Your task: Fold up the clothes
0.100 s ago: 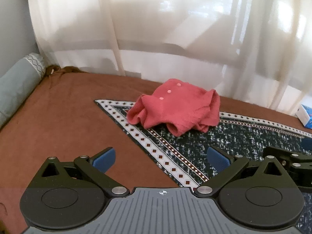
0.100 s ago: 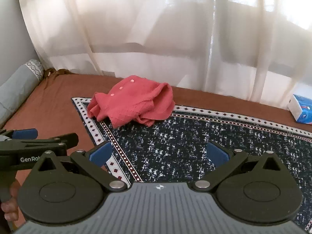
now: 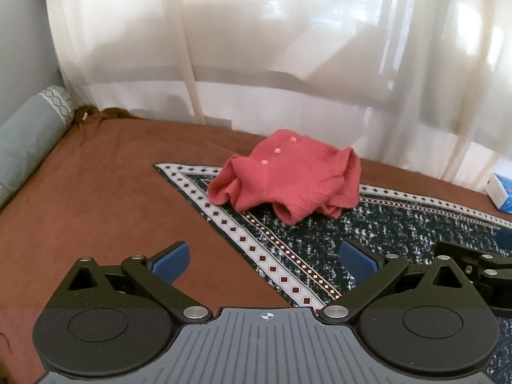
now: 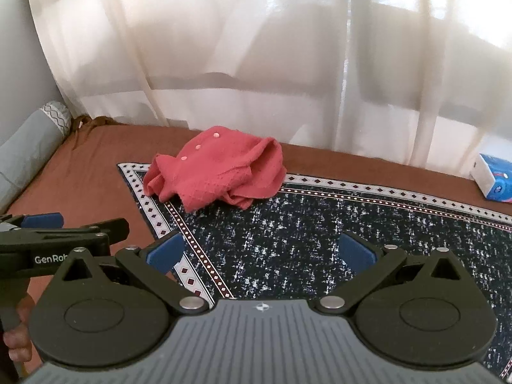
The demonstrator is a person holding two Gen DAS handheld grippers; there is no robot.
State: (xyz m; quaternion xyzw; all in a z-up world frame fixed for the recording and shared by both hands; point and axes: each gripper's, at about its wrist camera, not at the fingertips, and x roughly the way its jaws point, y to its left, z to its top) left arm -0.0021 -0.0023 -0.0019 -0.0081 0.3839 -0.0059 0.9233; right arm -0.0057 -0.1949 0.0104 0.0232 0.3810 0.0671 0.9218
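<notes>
Nothing moved — left gripper [image 4: 41,224] reads "GenRob", partly hidden.

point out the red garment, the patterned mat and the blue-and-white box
red garment [image 3: 288,176]: left wrist view, middle of the crumpled heap.
patterned mat [image 4: 320,240]: right wrist view, bare dark speckled centre.
blue-and-white box [image 4: 494,177]: right wrist view, its side face at the right edge.

Bed covered in brown sheet [image 3: 96,198], dark speckled mat [image 4: 320,240] with diamond-patterned border spread on it, crumpled red garment [image 3: 288,176] on mat's far corner, grey bolster [image 3: 25,140] along left edge, blue-and-white tissue pack [image 4: 494,176] far right
</notes>
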